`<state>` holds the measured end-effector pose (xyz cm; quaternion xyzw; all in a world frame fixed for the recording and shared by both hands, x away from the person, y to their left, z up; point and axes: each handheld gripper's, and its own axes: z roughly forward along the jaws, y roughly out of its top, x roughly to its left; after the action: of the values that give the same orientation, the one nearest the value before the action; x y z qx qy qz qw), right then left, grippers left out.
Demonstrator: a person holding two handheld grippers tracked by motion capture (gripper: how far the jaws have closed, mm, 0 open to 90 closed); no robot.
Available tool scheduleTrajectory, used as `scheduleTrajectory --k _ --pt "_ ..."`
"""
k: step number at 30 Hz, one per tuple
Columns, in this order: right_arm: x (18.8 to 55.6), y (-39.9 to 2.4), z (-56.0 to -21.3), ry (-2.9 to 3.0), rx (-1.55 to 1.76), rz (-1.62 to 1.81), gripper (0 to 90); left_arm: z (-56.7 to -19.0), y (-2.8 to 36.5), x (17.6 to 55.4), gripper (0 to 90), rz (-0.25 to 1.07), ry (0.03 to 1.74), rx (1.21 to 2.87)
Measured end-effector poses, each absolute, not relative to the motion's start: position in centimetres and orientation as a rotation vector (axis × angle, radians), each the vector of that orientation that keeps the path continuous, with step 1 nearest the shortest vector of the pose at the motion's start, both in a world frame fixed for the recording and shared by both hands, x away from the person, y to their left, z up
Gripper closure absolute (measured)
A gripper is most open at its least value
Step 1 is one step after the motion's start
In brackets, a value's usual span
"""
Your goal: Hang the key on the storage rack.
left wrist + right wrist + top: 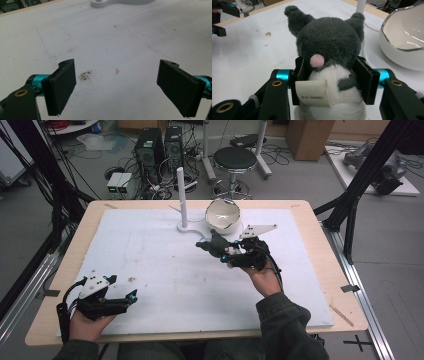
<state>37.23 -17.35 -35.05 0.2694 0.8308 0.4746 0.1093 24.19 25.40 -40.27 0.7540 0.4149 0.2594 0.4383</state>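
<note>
A dark grey plush toy (pixel 329 42) with a white belly, pink tail and a paper tag sits squeezed between my right gripper's (pixel 332 80) two black jaws. In the high view that right gripper (pixel 227 254) holds the plush toy (pixel 214 243) just above the white mat, in front of a white bowl (pixel 222 215). The bowl (pixel 404 35) lies to the right in the right gripper view. My left gripper (pixel 131 297) rests near the table's front left, and its jaws stand wide apart over bare mat (pixel 117 45) with nothing between them, left gripper (pixel 116 85) pointing toward the stand.
A white post on a flat base (pixel 183 200) stands at the mat's far middle, beside the bowl. The white mat (pixel 150 260) covers most of the wooden table (pixel 327 270). Small stains (pixel 85 75) mark the mat. A stool (pixel 234 160) and computers stand beyond the table.
</note>
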Motion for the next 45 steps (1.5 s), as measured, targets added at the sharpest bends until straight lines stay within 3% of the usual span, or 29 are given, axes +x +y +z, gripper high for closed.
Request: scheduleTrajectory --k 45 --pt "39.5 -13.9 -32.4 2.436 0.737 1.413 48.8 -40.2 25.4 24.1 16.0 0.646 1.031 1.87"
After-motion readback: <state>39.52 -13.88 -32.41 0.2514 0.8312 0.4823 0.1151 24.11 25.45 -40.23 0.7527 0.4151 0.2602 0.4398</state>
